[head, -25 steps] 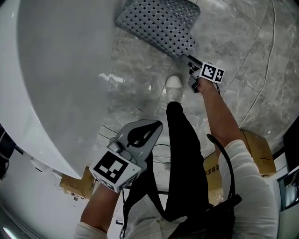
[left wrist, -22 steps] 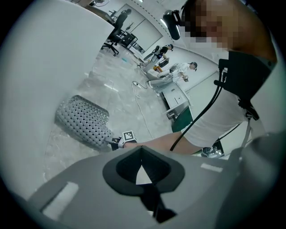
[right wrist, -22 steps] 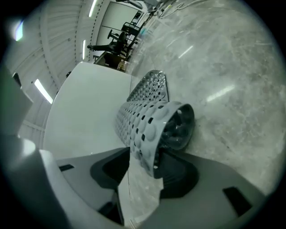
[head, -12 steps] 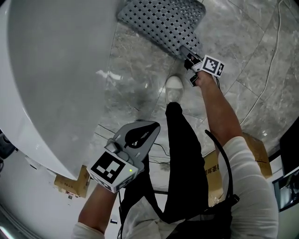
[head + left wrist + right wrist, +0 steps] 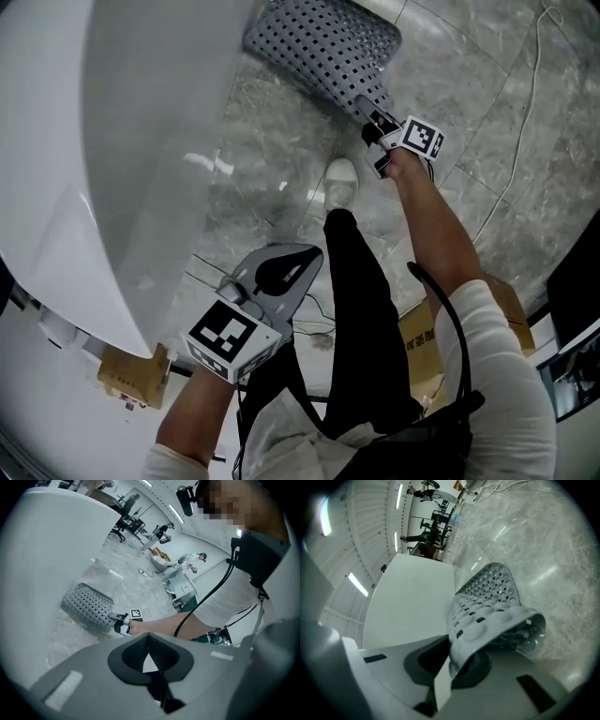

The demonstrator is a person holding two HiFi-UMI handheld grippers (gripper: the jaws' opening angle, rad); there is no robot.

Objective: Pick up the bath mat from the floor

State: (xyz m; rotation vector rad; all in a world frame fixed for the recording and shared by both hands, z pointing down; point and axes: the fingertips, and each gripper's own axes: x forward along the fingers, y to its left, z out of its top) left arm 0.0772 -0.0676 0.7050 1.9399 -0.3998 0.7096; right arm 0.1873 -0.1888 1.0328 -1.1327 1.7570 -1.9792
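1. While the right tongs point(image 5: 364, 108) are closing, their jaws already pinch the near edge of the bath mat point(image 5: 323, 42), which is grey and full of holes.
2. Seen in the right gripper view, the mat point(image 5: 487, 602) rises out of the right tongs point(image 5: 451, 665) with its held edge curled over, so that round suction cups point(image 5: 529, 632) show on its underside.
3. Beyond the grip, the mat stretches away over the grey marble floor point(image 5: 272, 150), just beside the wall of the white bathtub point(image 5: 141, 141). Whether its far end rests on the floor I cannot tell.
4. Held low and well apart from the mat, the left tongs point(image 5: 312, 251) have their jaws pressed together with nothing between them. The left gripper view shows the same point(image 5: 149, 638).
5. From the left gripper view, the right arm reaches out to the mat point(image 5: 86, 605) near the tub.
6. A pale shoe point(image 5: 339, 178) stands on the floor between the two tongs, near the mat's held edge.
7. A white cable point(image 5: 525, 122) runs across the floor to the right, and cardboard boxes point(image 5: 127, 375) sit at the tub's near end.
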